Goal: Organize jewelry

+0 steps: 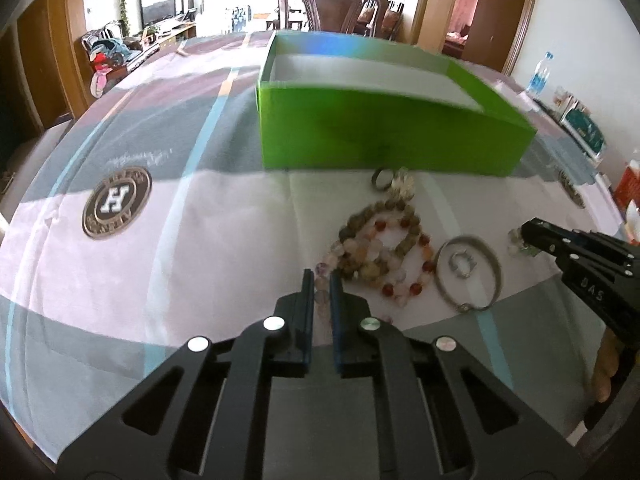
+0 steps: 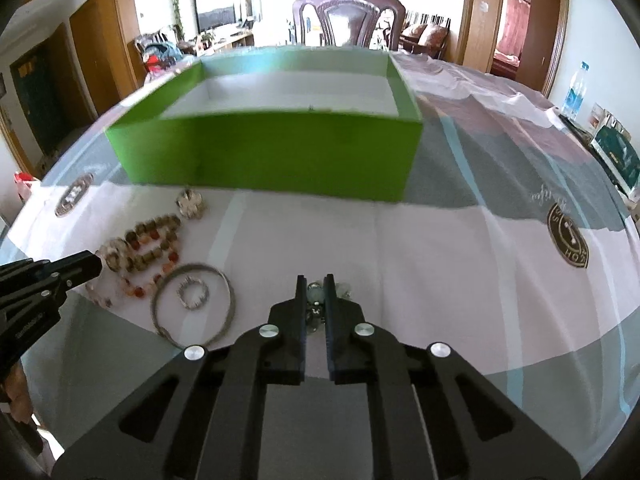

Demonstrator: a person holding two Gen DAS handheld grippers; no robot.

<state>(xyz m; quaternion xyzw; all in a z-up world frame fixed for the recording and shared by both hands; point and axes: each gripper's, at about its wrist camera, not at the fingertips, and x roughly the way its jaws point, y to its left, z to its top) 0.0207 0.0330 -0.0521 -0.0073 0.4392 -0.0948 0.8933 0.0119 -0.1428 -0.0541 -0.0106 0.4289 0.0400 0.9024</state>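
The left gripper (image 1: 321, 280) has its jaws clamped on a pale bead bracelet (image 1: 320, 300); the right gripper (image 2: 313, 285) has its jaws clamped on a clear crystal bracelet (image 2: 316, 294). Both strands look light, limp and slippery; the green box (image 1: 384, 136) sits beyond.

A large "H" in the round emblem (image 1: 117, 201) on the tablecloth (image 1: 224, 240) — "DAS", seemingly, on the right gripper (image 1: 524, 236).

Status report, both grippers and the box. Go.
Left gripper shut on pale bead strand. Right gripper shut on clear bead piece. Green box open, path unobstructed.
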